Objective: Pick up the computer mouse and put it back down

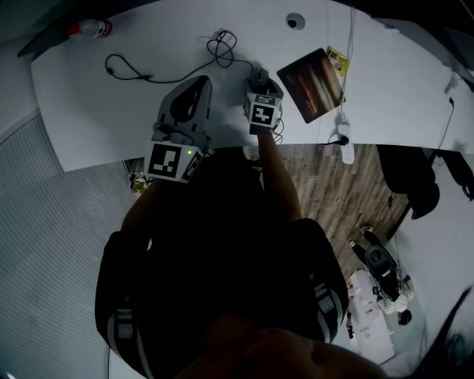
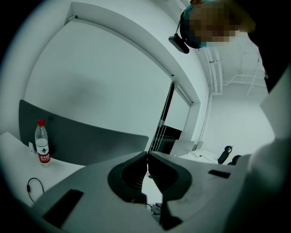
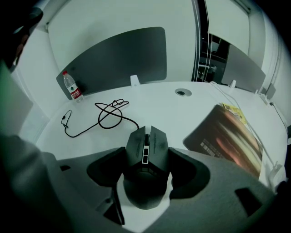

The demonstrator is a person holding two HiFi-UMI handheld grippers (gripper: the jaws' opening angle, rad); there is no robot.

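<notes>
A dark wired computer mouse [image 3: 146,142] sits between the jaws of my right gripper [image 3: 146,160], whose pads press its two sides. In the head view the right gripper [image 1: 259,80] is over the near middle of the white desk [image 1: 89,111], and only the mouse's front tip [image 1: 258,75] shows past it. I cannot tell whether the mouse rests on the desk or hangs just above it. My left gripper [image 1: 198,83] is to its left, tilted upward. Its jaws [image 2: 147,157] meet with nothing between them.
A dark mouse pad [image 1: 311,83] lies right of the mouse. The looped black cable [image 1: 148,72] runs left behind the grippers. A water bottle [image 1: 92,28] stands at the far left. A cable hole [image 1: 295,21] is at the back. The desk's near edge [image 1: 318,142] is close by.
</notes>
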